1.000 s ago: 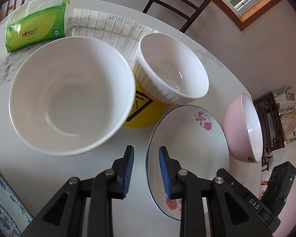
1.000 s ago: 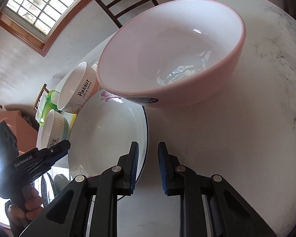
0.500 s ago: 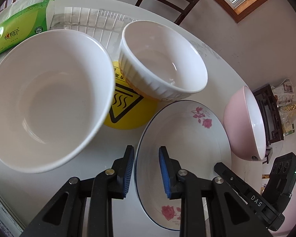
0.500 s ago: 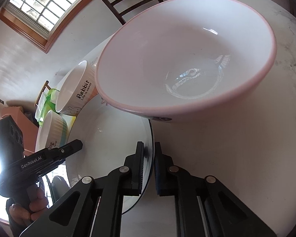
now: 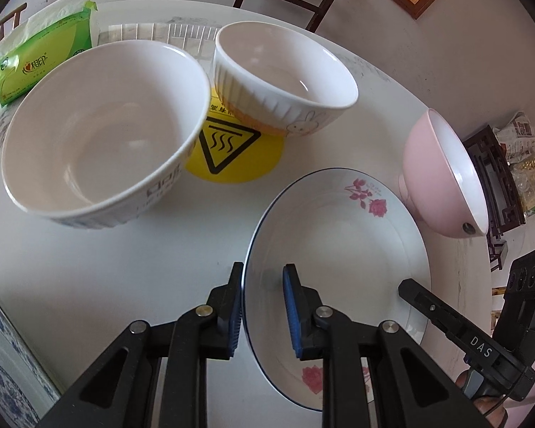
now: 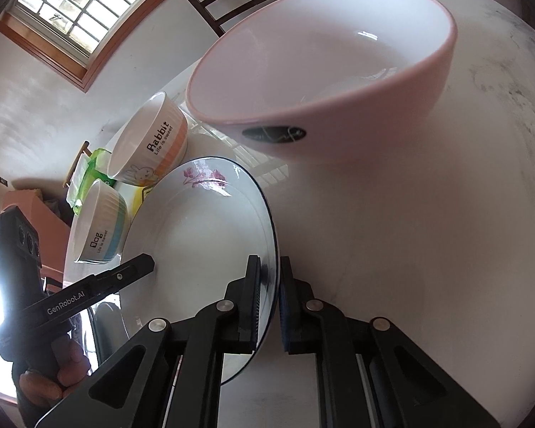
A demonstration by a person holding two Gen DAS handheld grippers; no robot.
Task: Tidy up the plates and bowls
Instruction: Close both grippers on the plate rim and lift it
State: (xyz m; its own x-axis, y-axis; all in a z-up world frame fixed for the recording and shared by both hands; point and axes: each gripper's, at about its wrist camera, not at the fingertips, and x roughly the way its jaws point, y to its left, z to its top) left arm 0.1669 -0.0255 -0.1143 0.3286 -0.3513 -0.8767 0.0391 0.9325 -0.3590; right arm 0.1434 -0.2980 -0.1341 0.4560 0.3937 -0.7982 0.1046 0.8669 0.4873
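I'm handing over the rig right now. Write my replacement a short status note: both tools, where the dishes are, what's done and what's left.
Left tool: open, straddling the near-left rim of the white rose-patterned plate, not clamped.
Right tool: shut on that plate's right rim.
Pink bowl sits just beyond the plate. Large white ribbed "Dog" bowl and smaller white "Rabbit" bowl stand apart on the round white table, by a yellow hot-surface mat.
Done: plate gripped. Left: nothing is stacked yet; move the plate, then sort the bowls.
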